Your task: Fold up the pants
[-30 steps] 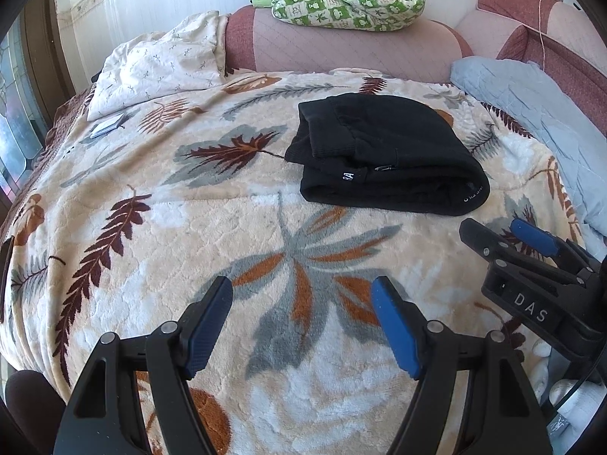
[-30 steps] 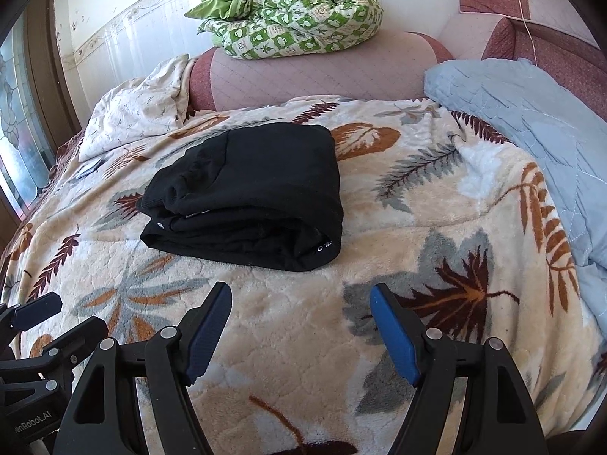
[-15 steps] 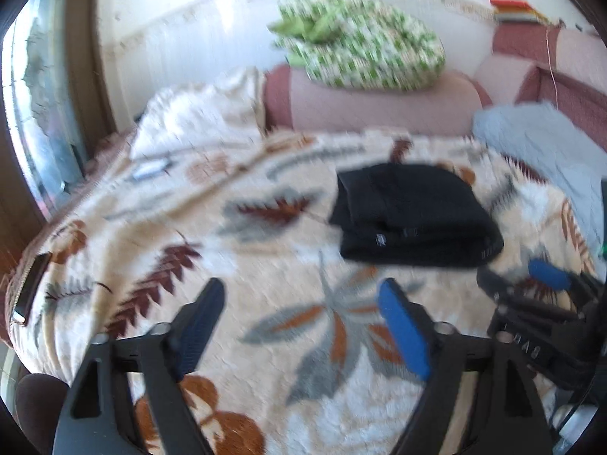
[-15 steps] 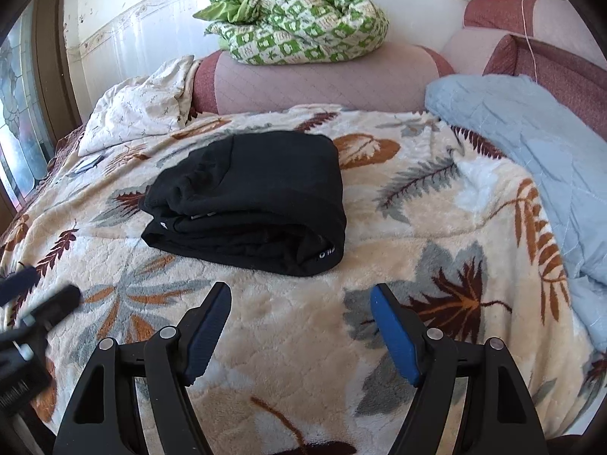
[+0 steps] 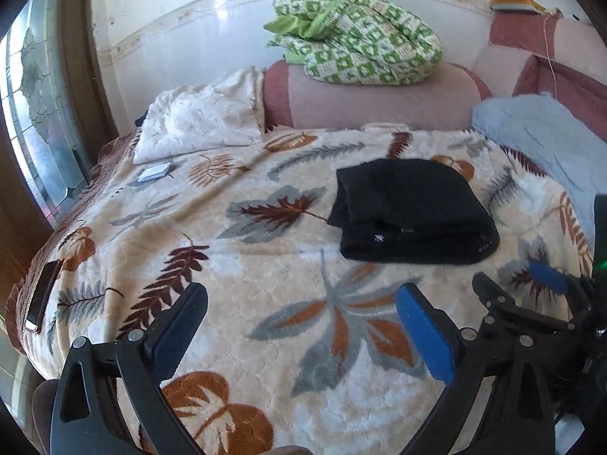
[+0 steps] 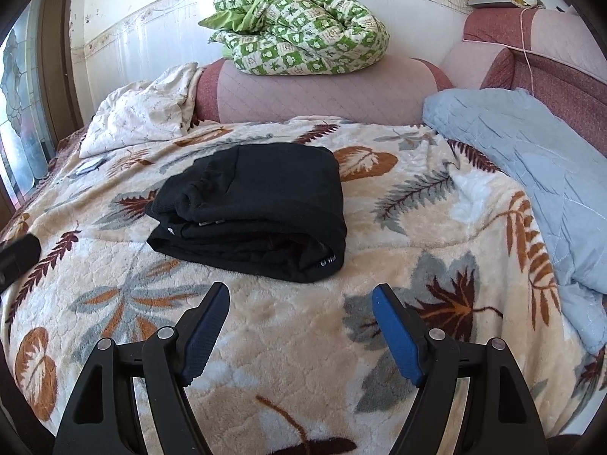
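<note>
Black pants (image 5: 413, 212) lie folded in a thick rectangular bundle on the leaf-patterned blanket (image 5: 242, 265). They also show in the right wrist view (image 6: 258, 208). My left gripper (image 5: 301, 299) is open and empty, well in front of the pants and to their left. My right gripper (image 6: 301, 294) is open and empty, just in front of the bundle's near edge without touching it. The right gripper also shows at the right edge of the left wrist view (image 5: 531, 288).
A green checked quilt (image 6: 299, 30) sits on the pink bolster (image 6: 322, 94). A blue quilt (image 6: 531, 159) lies at right, a white pillow (image 5: 201, 125) at back left. A phone (image 5: 41, 295) lies near the bed's left edge, a small packet (image 5: 153, 172) near the pillow.
Both grippers have drawn back and risen, so the pants look farther away. The left view swung right then steadied. Both grippers stay open; the pants have not moved.
</note>
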